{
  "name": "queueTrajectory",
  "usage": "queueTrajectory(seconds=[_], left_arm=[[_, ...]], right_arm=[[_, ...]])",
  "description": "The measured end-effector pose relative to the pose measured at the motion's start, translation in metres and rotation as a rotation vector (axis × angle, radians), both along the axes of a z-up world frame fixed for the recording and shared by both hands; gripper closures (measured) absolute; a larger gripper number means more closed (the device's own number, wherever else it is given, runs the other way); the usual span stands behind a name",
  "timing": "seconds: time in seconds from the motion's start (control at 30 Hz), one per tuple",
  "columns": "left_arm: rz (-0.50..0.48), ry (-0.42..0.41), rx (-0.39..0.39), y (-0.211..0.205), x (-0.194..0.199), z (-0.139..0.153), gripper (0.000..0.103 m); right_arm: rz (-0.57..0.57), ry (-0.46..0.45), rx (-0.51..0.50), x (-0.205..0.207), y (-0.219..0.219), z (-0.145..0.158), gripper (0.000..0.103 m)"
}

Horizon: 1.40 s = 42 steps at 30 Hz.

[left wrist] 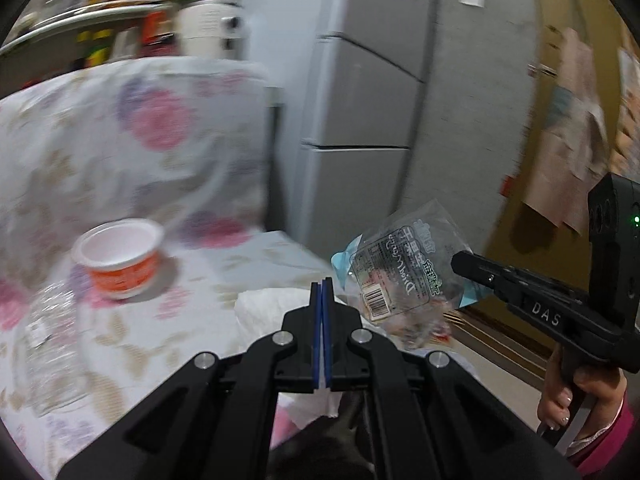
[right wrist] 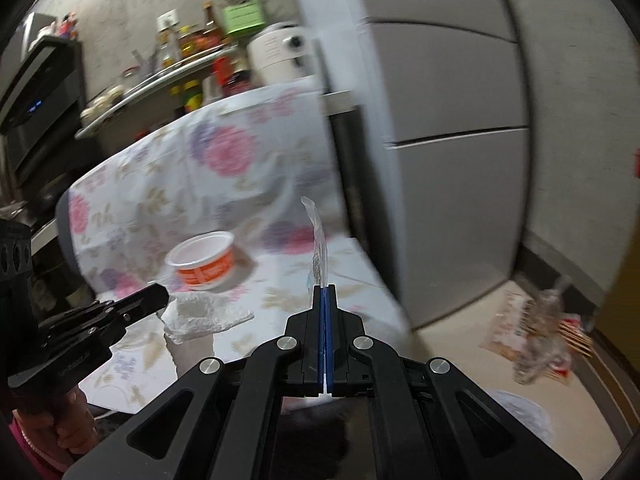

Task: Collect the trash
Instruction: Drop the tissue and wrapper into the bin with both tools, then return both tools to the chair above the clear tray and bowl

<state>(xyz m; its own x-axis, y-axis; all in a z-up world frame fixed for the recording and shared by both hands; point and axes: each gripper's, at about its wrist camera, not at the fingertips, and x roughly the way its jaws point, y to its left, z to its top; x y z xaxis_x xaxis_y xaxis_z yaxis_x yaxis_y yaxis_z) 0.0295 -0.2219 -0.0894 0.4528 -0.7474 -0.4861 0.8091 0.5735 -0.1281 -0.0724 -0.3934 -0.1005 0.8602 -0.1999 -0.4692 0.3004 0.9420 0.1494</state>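
Note:
My right gripper (right wrist: 324,289) is shut on a clear plastic snack wrapper (right wrist: 318,240), seen edge-on; in the left wrist view the wrapper (left wrist: 400,268) hangs from the right gripper (left wrist: 456,258) past the table's right edge. My left gripper (left wrist: 322,282) is shut, over a white crumpled tissue (left wrist: 268,312); whether it holds anything I cannot tell. It also shows in the right wrist view (right wrist: 160,294) beside a crumpled clear plastic piece (right wrist: 204,316). An empty orange-and-white cup (left wrist: 120,260) stands upright on the floral tablecloth (left wrist: 192,320).
A crushed clear bottle (left wrist: 48,340) lies at the table's left. A grey fridge (left wrist: 360,100) stands behind the table. A pile of wrappers (right wrist: 536,340) lies on the floor at the right. A shelf with bottles (right wrist: 192,52) and a white appliance (right wrist: 276,56) are at the back.

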Motion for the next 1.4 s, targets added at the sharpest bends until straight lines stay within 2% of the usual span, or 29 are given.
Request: queueTrajectory(seconds=[0.17,0.37,0.6,0.83,0.87,1.03,1.07,1.1,1.13,1.17,1.2,1.3,1.4], left_arm=[[-0.153,-0.012,-0.006,-0.047,-0.040,0.000,0.103],[-0.312,0.002,0.020,-0.095,-0.081,-0.018,0.103],[-0.419,0.058,0.086,-0.135,-0.106,-0.055,0.103],[-0.464,0.129,0.157,-0.161,-0.103,-0.087,0.103],[-0.468,0.144,0.165,-0.164,-0.102,-0.090,0.103],[-0.451,0.176,0.184,-0.169,-0.092,-0.098,0.103],[-0.448,0.180,0.188,-0.170,-0.091,-0.098,0.103],[-0.444,0.182,0.192,-0.169,-0.089,-0.100,0.099],[-0.437,0.180,0.196,-0.169,-0.089,-0.100,0.080],[-0.426,0.175,0.193,-0.167,-0.087,-0.098,0.069],[-0.411,0.168,0.181,-0.163,-0.085,-0.096,0.066],[-0.382,0.149,0.169,-0.151,-0.078,-0.087,0.066],[-0.329,0.123,0.148,-0.132,-0.068,-0.073,0.066]], right_arm=[[-0.146,0.009,-0.011,-0.061,-0.030,0.002,0.103],[-0.299,0.051,-0.026,-0.113,-0.056,-0.006,0.102],[-0.405,0.134,0.053,-0.144,-0.089,-0.046,0.102],[-0.452,0.252,0.134,-0.144,-0.109,-0.085,0.101],[-0.460,0.265,0.153,-0.145,-0.112,-0.091,0.097],[-0.476,0.280,0.194,-0.147,-0.121,-0.104,0.096],[-0.484,0.287,0.196,-0.147,-0.122,-0.106,0.093],[-0.487,0.287,0.199,-0.148,-0.124,-0.106,0.088],[-0.488,0.284,0.202,-0.148,-0.124,-0.106,0.076],[-0.495,0.285,0.201,-0.149,-0.125,-0.106,0.070],[-0.501,0.283,0.193,-0.149,-0.124,-0.104,0.070],[-0.501,0.261,0.173,-0.148,-0.121,-0.093,0.070],[-0.503,0.199,0.136,-0.147,-0.115,-0.070,0.070]])
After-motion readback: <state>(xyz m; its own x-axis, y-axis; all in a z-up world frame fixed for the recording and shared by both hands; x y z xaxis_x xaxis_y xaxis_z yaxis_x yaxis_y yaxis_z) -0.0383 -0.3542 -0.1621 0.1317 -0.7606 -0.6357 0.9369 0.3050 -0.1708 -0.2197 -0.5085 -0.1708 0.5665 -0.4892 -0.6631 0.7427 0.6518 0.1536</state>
